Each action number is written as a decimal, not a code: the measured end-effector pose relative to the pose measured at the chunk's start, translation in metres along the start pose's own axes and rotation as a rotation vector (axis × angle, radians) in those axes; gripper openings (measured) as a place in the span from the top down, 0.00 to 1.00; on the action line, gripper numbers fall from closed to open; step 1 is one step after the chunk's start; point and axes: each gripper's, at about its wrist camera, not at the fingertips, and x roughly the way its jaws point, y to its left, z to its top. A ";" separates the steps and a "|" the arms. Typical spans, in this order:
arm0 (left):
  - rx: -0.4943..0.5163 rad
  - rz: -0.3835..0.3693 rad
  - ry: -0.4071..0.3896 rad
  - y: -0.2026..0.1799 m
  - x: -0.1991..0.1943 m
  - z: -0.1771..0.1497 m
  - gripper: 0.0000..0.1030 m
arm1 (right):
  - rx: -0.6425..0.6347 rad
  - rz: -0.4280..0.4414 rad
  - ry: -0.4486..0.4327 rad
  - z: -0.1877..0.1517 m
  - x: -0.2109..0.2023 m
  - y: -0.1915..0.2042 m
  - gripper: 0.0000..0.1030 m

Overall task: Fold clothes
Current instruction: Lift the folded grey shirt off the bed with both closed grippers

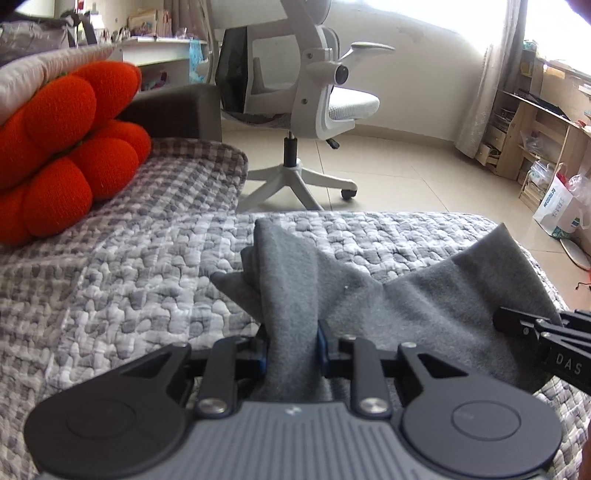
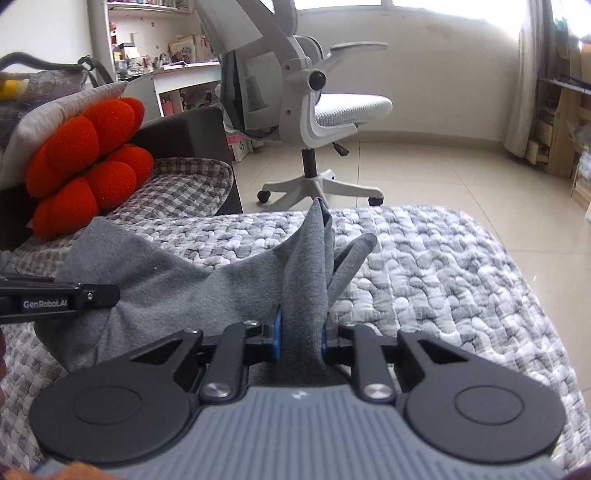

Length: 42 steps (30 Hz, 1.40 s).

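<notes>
The left gripper (image 1: 291,347) is closed on a bunched fold of the grey cloth (image 1: 424,295), its 2 blue pads (image 1: 322,345) pressing the fabric from both sides; the right gripper (image 2: 299,334) pinches another fold of the cloth (image 2: 177,273) the same way, blue pads (image 2: 276,332) tight against it. What kind of garment the cloth is cannot be told: its near part is hidden under both gripper bodies, and only raised folds and a sagging span between the 2 grips show. The span hangs just above the quilt (image 1: 129,288), and whether its lower edge touches the quilt is unclear. In the left wrist view only the tip of the right gripper enters at the right edge, and in the right wrist view the left gripper (image 2: 92,293) is likewise cut off at the left edge. The cloth sits near the quilt's front edge, the one toward the floor. The quilt (image 2: 443,277) is grey and white, puckered and checked, covering a bed or sofa. At its far left corner leans a red cushion (image 1: 66,147) against a pale pillow (image 1: 44,66). Beyond the quilt's edge lie beige floor tiles (image 1: 424,177), a white chair (image 1: 325,103) on castors, a cluttered desk (image 2: 184,74), wooden shelves (image 1: 535,129) at the right and a bright, washed-out window (image 2: 443,5) with a curtain (image 1: 487,92).
</notes>
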 end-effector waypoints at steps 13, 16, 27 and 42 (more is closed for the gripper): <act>0.005 -0.013 -0.070 -0.005 -0.023 0.000 0.78 | -0.047 -0.009 -0.038 0.004 -0.012 0.017 0.79; 0.003 -0.011 -0.086 -0.005 -0.028 0.000 0.79 | -0.063 -0.014 -0.053 0.004 -0.015 0.021 0.79; 0.006 0.014 -0.081 -0.004 -0.035 -0.002 0.79 | -0.083 -0.025 -0.061 0.004 -0.019 0.034 0.79; -0.014 0.081 -0.191 0.027 -0.084 0.003 0.79 | -0.128 -0.036 -0.124 0.014 -0.036 0.089 0.79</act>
